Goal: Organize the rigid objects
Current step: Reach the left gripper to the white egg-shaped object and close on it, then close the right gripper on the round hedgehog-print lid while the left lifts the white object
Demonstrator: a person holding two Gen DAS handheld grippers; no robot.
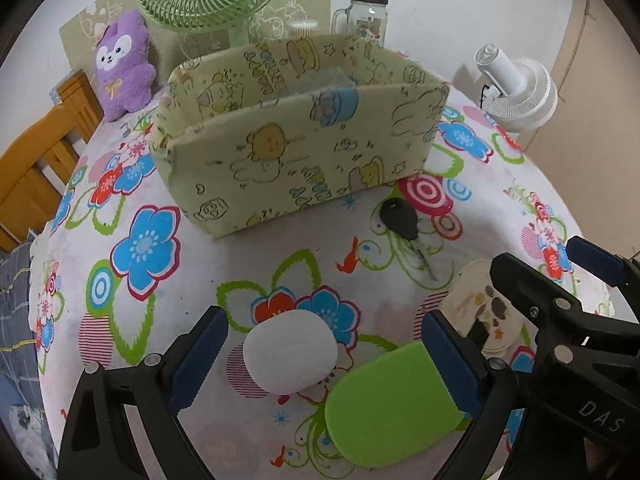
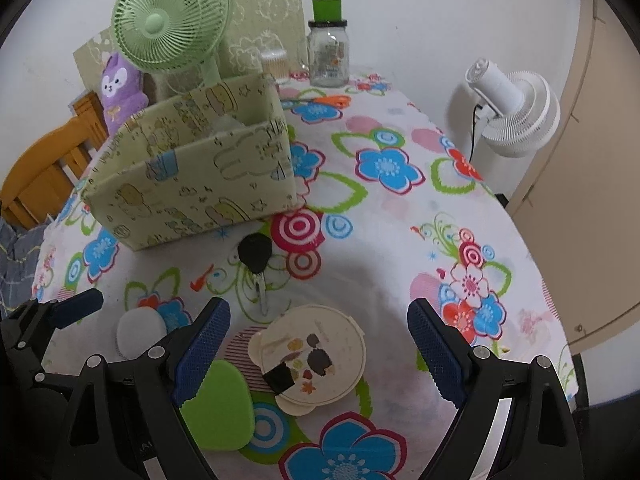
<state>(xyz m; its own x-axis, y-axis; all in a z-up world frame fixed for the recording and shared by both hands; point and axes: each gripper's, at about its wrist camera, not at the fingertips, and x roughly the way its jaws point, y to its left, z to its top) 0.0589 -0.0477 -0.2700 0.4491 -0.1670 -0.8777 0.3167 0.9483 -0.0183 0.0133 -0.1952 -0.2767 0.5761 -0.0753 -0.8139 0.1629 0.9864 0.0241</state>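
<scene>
on a table under a white cloth printed with bright flowers [image 1: 192,288], the left gripper [image 1: 324,354] hangs with its jaws wide apart over a smooth white oval case [image 1: 290,354], nothing pinched between the blue pads; a flat lime-green rounded case [image 1: 390,404] lies just beside the white one, partly under the right-hand pad. the right gripper [image 2: 318,346] also stands wide open, above a round cream lid with a printed picture [image 2: 316,354], which the left view shows only in part behind the other gripper's arm. a black-headed key [image 2: 256,258] lies between these things and the pale green fabric-covered box with cartoon prints [image 1: 288,148]. the left view looks into the box's near wall, while the right view shows its open top from the side. behind stand a green desk fan [image 2: 170,16], a purple plush toy [image 1: 120,64], a glass jar with a green cap [image 2: 328,52] and a white fan [image 2: 516,116].
</scene>
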